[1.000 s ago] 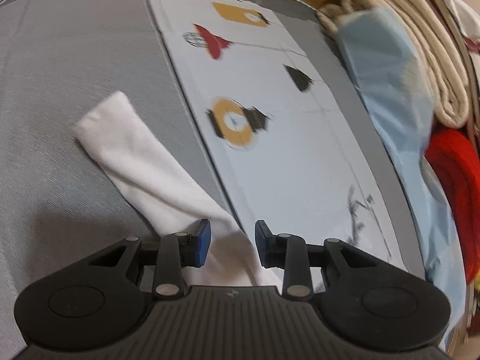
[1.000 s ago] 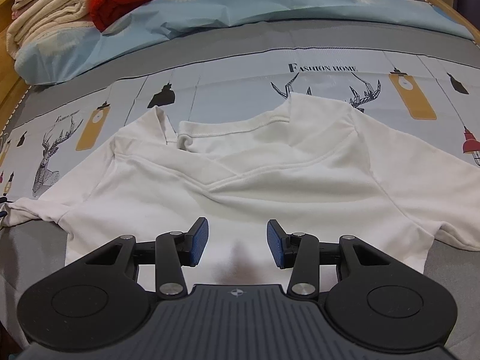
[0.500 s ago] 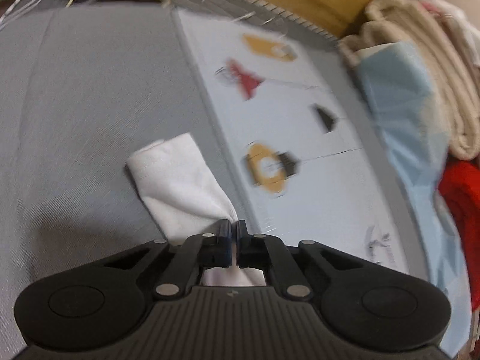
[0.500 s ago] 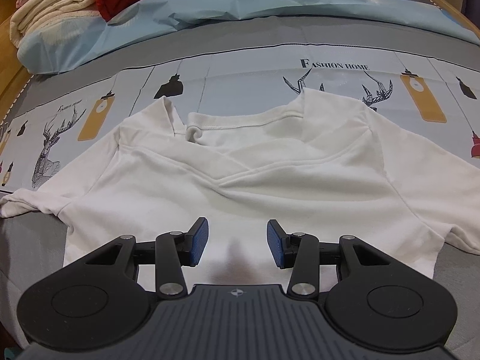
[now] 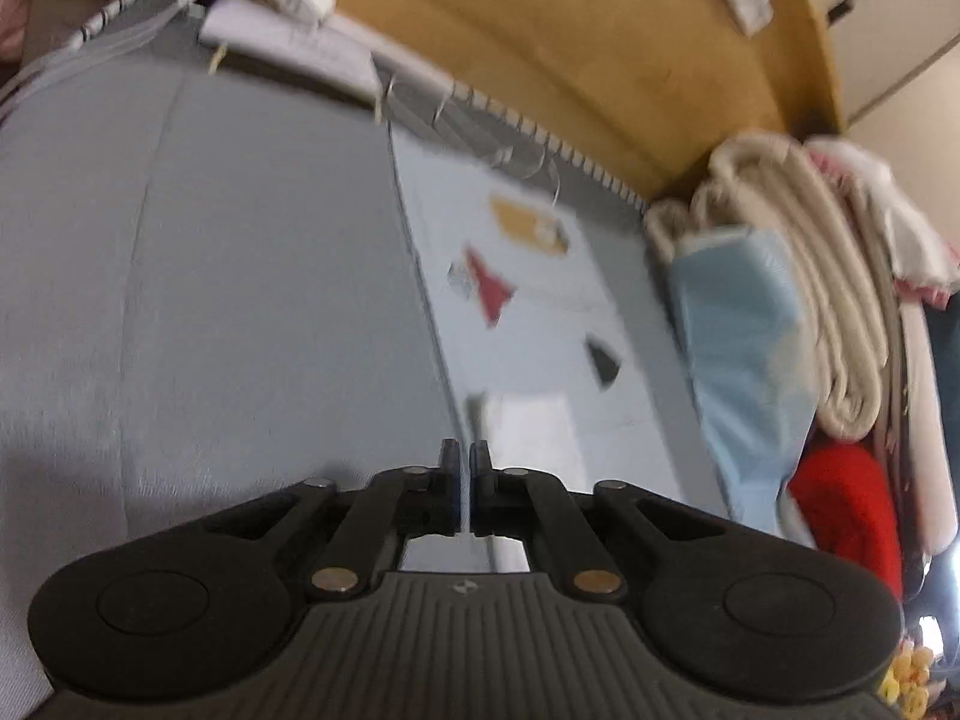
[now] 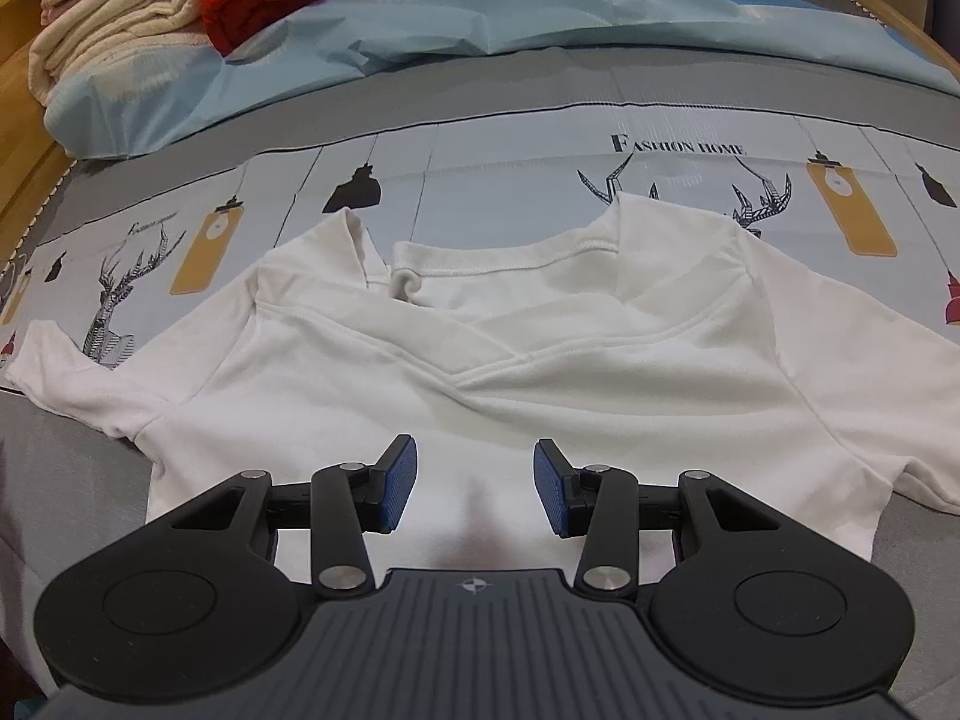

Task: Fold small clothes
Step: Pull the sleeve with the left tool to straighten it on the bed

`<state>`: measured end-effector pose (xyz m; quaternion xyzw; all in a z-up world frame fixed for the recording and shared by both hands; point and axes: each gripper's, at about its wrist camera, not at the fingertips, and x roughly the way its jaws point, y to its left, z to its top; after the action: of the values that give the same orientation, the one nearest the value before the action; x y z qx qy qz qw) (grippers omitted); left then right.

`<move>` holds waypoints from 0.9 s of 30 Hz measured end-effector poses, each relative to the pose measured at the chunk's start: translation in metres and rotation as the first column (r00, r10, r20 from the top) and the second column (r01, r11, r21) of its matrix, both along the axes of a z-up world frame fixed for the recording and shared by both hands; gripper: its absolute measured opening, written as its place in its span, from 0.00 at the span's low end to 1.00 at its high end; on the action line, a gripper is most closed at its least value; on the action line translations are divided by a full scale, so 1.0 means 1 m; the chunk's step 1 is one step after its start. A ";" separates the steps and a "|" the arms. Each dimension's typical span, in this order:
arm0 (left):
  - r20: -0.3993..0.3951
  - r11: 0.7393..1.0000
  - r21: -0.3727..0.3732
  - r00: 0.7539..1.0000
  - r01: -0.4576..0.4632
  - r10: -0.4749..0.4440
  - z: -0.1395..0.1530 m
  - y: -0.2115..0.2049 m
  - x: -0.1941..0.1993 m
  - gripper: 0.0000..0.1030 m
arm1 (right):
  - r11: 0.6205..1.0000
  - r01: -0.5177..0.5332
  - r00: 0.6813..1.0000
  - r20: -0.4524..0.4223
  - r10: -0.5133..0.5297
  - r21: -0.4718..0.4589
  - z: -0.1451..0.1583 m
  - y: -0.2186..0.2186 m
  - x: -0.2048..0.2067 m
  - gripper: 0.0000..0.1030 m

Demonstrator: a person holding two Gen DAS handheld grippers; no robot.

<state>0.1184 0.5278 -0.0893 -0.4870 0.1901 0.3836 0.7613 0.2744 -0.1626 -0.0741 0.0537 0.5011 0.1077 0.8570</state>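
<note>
**A:** Over the grey side of the bed (image 6: 72,480), your left gripper (image 5: 465,474) has its fingers pressed together. White cloth shows in the slit between them, and the sleeve (image 5: 528,420) sticks out just beyond the tips. That view is blurred, but it looks like you're pinching the sleeve near its end.

**B:** Gripping there makes sense. If you hold a sleeve by its tip, the whole length follows when you carry it across the body, and the crease falls at the shoulder seam.

**A:** Your right gripper (image 6: 475,480) has its fingers parted with nothing between them. It hangs over the lower middle of the white shirt (image 6: 480,372), close to the hem.

**B:** I'd guess you're keeping it there as an anchor, ready to come down if the cloth drags. The shirt lies spread flat across the bed, neckline away from you and partly over the printed band, which gives you a smooth surface to fold on.

**A:** The blue quilt (image 6: 420,18) and the stacked blankets (image 6: 108,30) are well apart from the shirt at the far edge, so nothing crowds the fold.

**B:** The body has no fold in it yet, so you're on the first sleeve. Watch the rumpled collar, because a hard tug could bunch it more.
</note>
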 end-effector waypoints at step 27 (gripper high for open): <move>-0.474 1.000 -0.019 0.880 0.023 -0.029 -0.027 -0.051 0.065 0.02 | 0.988 0.151 0.987 0.061 -0.150 -0.014 0.008 -0.052 0.016 0.44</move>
<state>0.1838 0.4764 -0.1162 -0.3807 0.3792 0.4797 0.6937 0.2900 -0.2141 -0.0665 0.0804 0.4709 0.0395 0.8776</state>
